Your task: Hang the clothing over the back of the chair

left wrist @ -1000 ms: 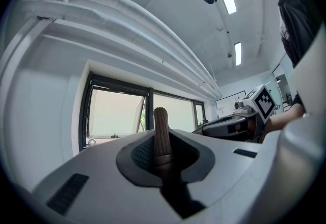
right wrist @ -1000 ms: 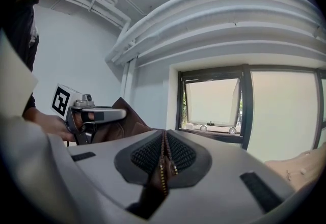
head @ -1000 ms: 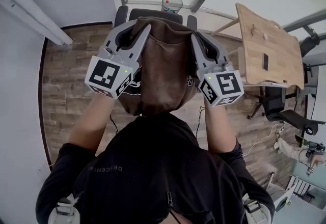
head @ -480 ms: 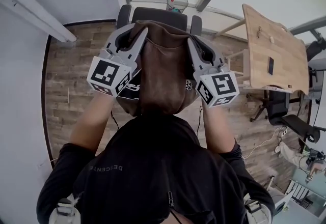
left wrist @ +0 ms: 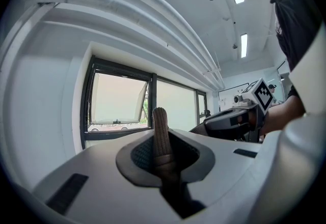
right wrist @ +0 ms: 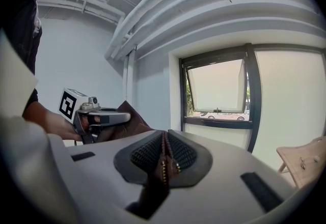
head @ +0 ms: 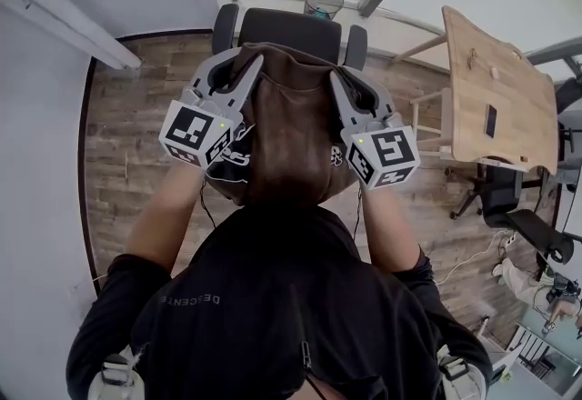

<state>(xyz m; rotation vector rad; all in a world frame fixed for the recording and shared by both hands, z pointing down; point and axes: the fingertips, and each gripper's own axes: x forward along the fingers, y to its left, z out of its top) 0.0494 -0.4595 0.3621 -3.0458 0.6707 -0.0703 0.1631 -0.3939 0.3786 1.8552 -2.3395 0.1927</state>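
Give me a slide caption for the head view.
Left tool and right tool hold brown garment near black chair.

Clothing [head: 291,130] hides chair [head: 289,25] btm.

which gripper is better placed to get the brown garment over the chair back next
Left, marginally: both grippers are shut on the brown garment at its top edge, but in the head view the left gripper reaches nearer the chair back than the right gripper. Draping likely needs both.
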